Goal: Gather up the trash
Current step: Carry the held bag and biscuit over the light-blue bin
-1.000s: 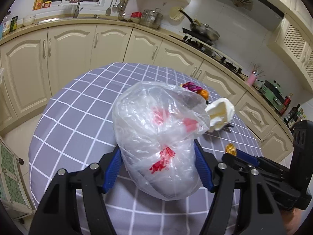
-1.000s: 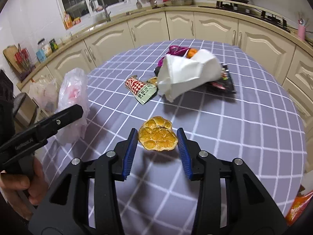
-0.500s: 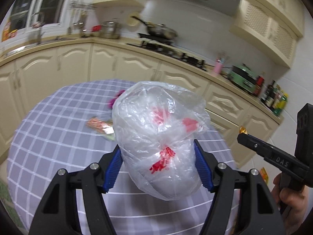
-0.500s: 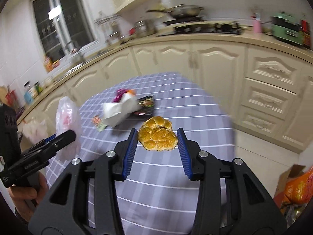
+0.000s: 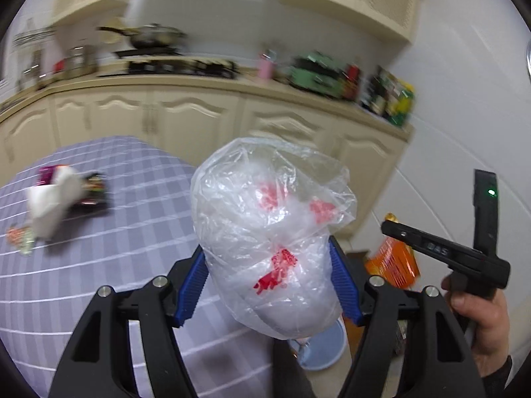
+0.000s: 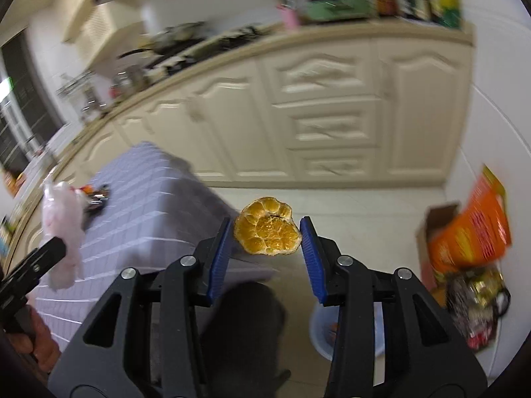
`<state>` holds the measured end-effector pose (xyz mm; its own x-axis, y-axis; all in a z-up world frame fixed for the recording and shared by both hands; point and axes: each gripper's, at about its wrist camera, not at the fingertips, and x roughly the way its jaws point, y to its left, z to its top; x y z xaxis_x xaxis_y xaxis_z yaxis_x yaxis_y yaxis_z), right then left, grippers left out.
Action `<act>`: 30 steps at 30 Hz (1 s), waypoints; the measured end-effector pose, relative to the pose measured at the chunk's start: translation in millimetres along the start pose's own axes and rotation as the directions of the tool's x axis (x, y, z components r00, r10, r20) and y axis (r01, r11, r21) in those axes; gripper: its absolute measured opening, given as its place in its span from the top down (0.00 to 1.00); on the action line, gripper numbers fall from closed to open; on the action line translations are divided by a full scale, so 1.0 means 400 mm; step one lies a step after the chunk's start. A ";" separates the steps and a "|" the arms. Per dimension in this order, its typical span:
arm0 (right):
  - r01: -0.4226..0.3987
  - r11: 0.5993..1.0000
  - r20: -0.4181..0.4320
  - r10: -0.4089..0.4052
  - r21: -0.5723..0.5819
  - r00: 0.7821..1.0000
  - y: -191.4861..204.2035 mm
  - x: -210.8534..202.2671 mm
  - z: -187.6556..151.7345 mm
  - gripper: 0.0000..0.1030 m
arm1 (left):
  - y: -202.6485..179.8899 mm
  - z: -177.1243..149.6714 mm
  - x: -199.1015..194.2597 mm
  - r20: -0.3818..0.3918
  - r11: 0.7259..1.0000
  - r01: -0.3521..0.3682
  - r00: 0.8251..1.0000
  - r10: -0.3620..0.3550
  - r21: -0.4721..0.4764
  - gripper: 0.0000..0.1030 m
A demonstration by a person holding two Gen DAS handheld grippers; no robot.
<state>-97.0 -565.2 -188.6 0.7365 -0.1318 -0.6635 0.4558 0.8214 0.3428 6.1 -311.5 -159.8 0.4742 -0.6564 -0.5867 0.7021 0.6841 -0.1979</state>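
Observation:
My left gripper (image 5: 268, 285) is shut on a crumpled clear plastic bag (image 5: 268, 232) with red print, held past the edge of the checked table (image 5: 116, 232). My right gripper (image 6: 267, 248) is shut on an orange peel (image 6: 267, 232) and holds it over the floor beside the table (image 6: 139, 205). A pale blue bin (image 6: 320, 331) stands on the floor below the right gripper; it also shows in the left wrist view (image 5: 320, 348). The right gripper appears from the side in the left wrist view (image 5: 390, 227).
On the table lie a white crumpled tissue (image 5: 53, 202), a dark wrapper (image 5: 93, 192) and a small patterned wrapper (image 5: 20, 238). An orange bag in a cardboard box (image 6: 464, 232) stands on the floor at the right. Cream cabinets (image 6: 315, 116) run behind.
Both grippers have swung right, away from the table, carrying the bag and the peel. The floor, the blue bin and the orange bag have come into view.

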 end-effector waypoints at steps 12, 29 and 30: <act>0.103 0.960 -0.172 -0.059 0.260 0.983 -0.310 0.124 -0.155 0.61 | -0.241 -0.129 0.320 -0.298 0.982 0.166 0.945 -0.134 0.085 0.35; 0.121 0.895 -0.270 0.000 0.430 0.963 -0.443 0.243 -0.277 0.61 | -0.261 -0.375 0.748 -0.664 0.987 0.161 0.740 -0.105 0.024 0.35; 0.121 0.893 -0.272 0.002 0.434 0.962 -0.445 0.248 -0.278 0.61 | -0.264 -0.379 0.760 -0.670 0.986 0.163 0.735 -0.108 0.021 0.35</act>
<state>-160.4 -662.7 -389.4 0.5738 0.0257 -0.8186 0.7126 0.4769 0.5145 -4.3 -534.9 -436.2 -0.0828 -0.3432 -0.9356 0.7809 0.5609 -0.2748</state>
